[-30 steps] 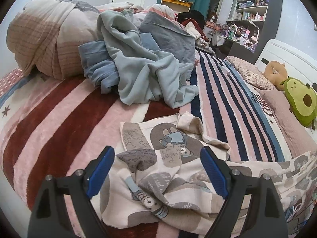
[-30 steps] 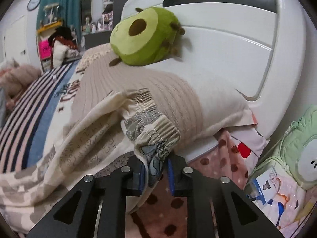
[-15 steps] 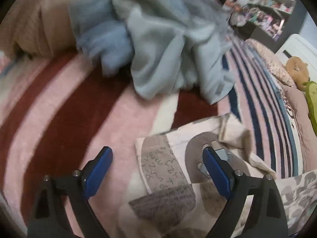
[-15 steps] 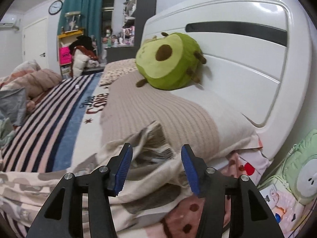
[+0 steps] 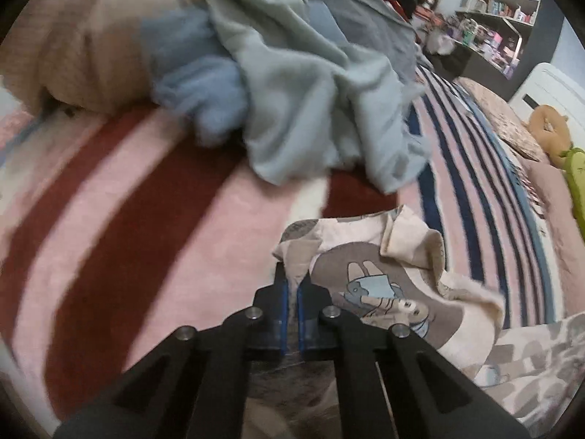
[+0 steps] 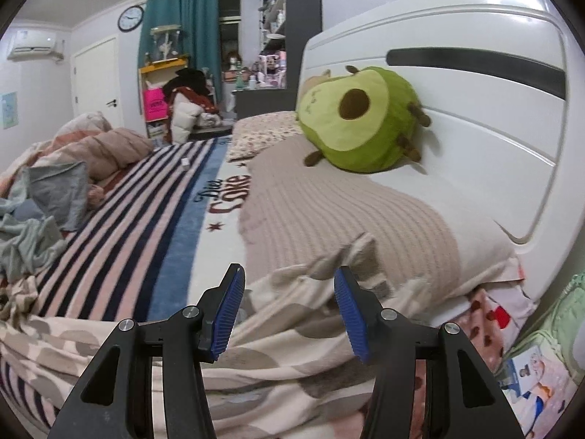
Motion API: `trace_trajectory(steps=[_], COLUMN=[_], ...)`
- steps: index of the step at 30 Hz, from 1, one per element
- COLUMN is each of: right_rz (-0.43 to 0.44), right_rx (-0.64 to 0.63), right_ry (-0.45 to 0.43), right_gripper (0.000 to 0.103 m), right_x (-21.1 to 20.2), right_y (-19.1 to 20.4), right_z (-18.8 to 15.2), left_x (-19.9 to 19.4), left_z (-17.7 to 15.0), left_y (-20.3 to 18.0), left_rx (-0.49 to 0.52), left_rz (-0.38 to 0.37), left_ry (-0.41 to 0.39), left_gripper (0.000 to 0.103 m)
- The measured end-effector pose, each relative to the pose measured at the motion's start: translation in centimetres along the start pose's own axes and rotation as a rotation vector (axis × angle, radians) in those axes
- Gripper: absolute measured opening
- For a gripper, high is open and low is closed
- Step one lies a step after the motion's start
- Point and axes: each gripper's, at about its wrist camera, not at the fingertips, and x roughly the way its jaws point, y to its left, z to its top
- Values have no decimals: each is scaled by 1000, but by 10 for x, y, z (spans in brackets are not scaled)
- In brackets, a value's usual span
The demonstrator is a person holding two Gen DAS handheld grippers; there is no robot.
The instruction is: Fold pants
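Note:
The cream pants with grey cartoon patches (image 5: pixel 387 292) lie across the striped bed. In the left wrist view my left gripper (image 5: pixel 291 289) is shut on the corner of a pant leg hem, cloth pinched between its blue pads. In the right wrist view the same pants (image 6: pixel 292 333) spread below my right gripper (image 6: pixel 289 305), waistband end near a ribbed pillow. That gripper stands open above the cloth, nothing pressed between its blue pads (image 6: pixel 349 312).
A heap of grey-blue clothes (image 5: pixel 310 84) and a rolled pink quilt (image 5: pixel 80 62) lie beyond the hem. A green avocado plush (image 6: pixel 362 120) leans on the white headboard (image 6: pixel 475 84), above the beige ribbed pillow (image 6: pixel 347 219). Shelves stand along the far wall.
My left gripper moved forward and down to the hem corner and shut on it. My right gripper let go of the elastic waistband, opened, and lifted away from it.

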Motion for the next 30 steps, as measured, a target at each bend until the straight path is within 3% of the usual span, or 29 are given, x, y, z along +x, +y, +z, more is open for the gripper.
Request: trace_trajectory(steps=[6,10,15,17,20,22,24,27,30], right_rz=[46,68,85,89,95,105,114,136,155], right_rx=[-15,-16,-28,-32,-36,-38,-38,-36,-37], right_ry=[11,20,23,22,21,21,21,27,33], right_gripper=[47,47,47,47,47,47,47,47,47], right_x=[3,5,3,1,0,-1,0,3,7], right_y=[16,21,28,29,29,29,30,35,39], right_z=[-3,-6,-8,-8,-8,-8,-9,-12,-15], left_x=[-27,-25,-35,-40,-51,-65,-81,-95,-86], left_z=[-19,-34,-58,-60,-56,-54,-54,-54,-51], left_y=[44,73,82,84,90,92,93,81,62], left_rx=[-77,-144,-213,-201,-195,-180,-168,-104,-26], left_rz=[123,131,170,214,194,166,69,-35,-50], left_ry=[-77,-64,-90,-100,-108,-124,-147,-149,-140], left_gripper=[2,2,5,5,5,19,59,61,61])
